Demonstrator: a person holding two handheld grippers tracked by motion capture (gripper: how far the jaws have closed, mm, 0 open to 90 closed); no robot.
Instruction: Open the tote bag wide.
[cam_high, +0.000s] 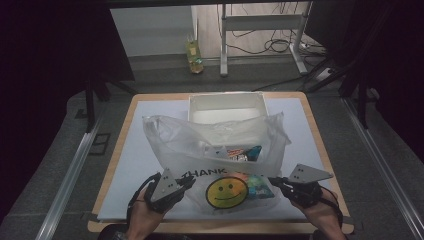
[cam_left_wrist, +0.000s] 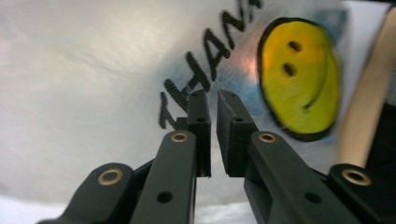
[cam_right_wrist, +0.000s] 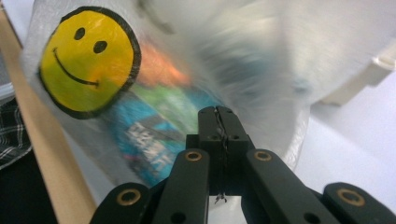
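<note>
Big wooden table under a pale sheet, and right in the middle of it lies the clear plastic bag, printed with "THANK" lettering and a yellow smiley face. The bag's mouth sags open toward the far side, where a white open box stands against it. Through the plastic you can see colourful snack packets, bunched near the smiley on the bag's near right side.

Now the hands, both coming in from the near edge. The left gripper is at the bag's near left corner; in the left gripper view its jaws are drawn in narrow with a slim gap showing between them, right against the film by the lettering, and I can't tell whether any plastic is pinched there. The right gripper sits at the near right corner, jaws pressed tight together, a thin fold of bag film caught between the pads.
</note>
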